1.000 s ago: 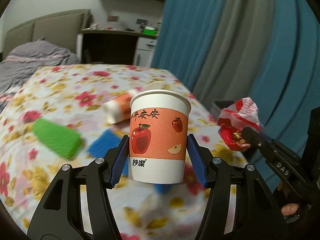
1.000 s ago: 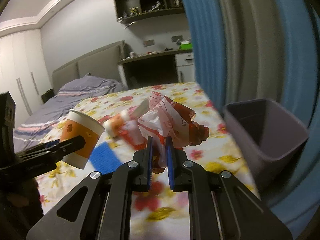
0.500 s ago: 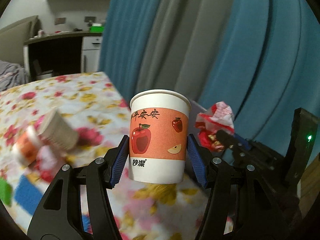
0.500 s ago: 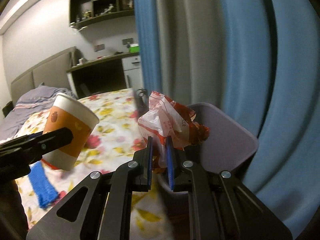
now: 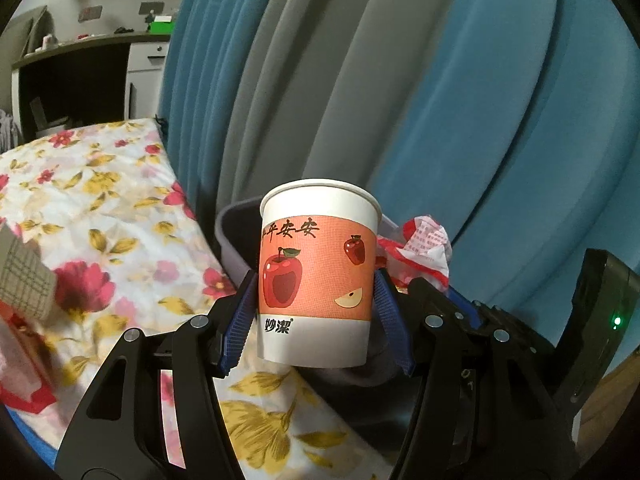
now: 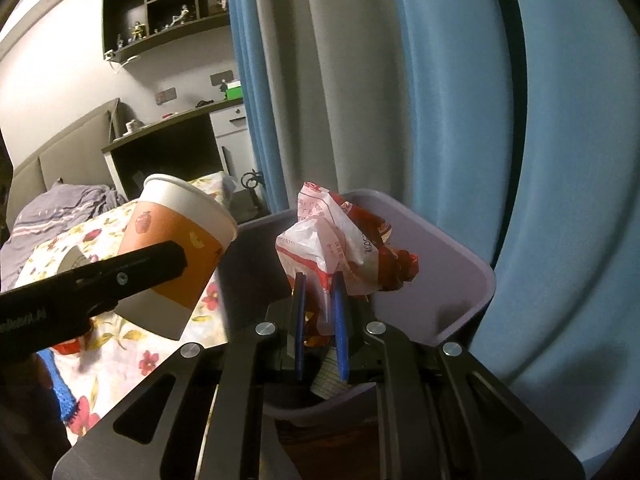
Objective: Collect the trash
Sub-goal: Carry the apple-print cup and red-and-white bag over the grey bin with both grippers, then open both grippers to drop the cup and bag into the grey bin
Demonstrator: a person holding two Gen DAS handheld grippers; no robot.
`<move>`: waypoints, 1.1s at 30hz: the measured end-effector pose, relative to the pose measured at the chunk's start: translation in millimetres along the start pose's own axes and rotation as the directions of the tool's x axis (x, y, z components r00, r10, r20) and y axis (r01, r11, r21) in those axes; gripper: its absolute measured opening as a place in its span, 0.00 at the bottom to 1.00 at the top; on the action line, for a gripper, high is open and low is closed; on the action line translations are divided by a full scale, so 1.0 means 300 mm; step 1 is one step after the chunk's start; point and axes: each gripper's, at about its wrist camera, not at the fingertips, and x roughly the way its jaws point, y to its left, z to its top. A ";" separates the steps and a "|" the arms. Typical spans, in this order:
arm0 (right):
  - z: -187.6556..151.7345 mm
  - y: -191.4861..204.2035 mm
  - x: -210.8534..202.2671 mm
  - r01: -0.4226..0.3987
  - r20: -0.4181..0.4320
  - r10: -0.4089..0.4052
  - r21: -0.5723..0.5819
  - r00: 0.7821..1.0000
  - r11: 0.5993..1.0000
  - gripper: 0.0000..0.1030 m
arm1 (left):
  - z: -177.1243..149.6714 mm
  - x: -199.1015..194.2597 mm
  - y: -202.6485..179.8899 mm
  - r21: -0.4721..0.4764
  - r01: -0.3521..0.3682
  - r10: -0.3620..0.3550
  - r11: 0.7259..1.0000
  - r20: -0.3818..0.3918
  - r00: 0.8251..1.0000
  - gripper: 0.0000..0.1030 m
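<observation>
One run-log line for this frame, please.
left gripper: shut on paper cup | right gripper: shut on crumpled wrapper, over trash bin

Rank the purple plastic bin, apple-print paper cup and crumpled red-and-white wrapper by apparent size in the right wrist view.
1. Purple plastic bin, clearly largest.
2-3. Apple-print paper cup and crumpled red-and-white wrapper look similar; both are close to the lens, so unranked.

The left wrist view looks along its fingers toward the grey bin (image 5: 236,236) from over the bed's (image 5: 100,216) edge, close, the blue curtains (image 5: 500,120) behind it. The right wrist view sits nearer, just above the bin (image 6: 452,272), facing down into it. Both views share the bin, curtains, bed, paper cup (image 5: 318,272) and crumpled wrapper (image 6: 340,248).
</observation>
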 end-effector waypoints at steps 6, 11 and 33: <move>-0.001 -0.030 0.041 0.005 -0.021 -0.005 0.025 1.000 1.000 0.13 | 0.018 0.072 -0.006 -0.026 0.040 -0.040 0.999 -0.027 0.999 0.56; 0.008 -0.035 0.074 0.011 -0.036 -0.010 0.038 0.999 0.999 0.13 | 0.022 0.128 -0.002 -0.052 0.061 -0.064 0.997 -0.053 0.997 0.56; -0.004 -0.099 0.144 0.028 -0.065 -0.023 0.068 0.998 0.997 0.27 | 0.035 0.226 0.013 -0.095 0.084 -0.093 0.992 -0.095 0.991 0.71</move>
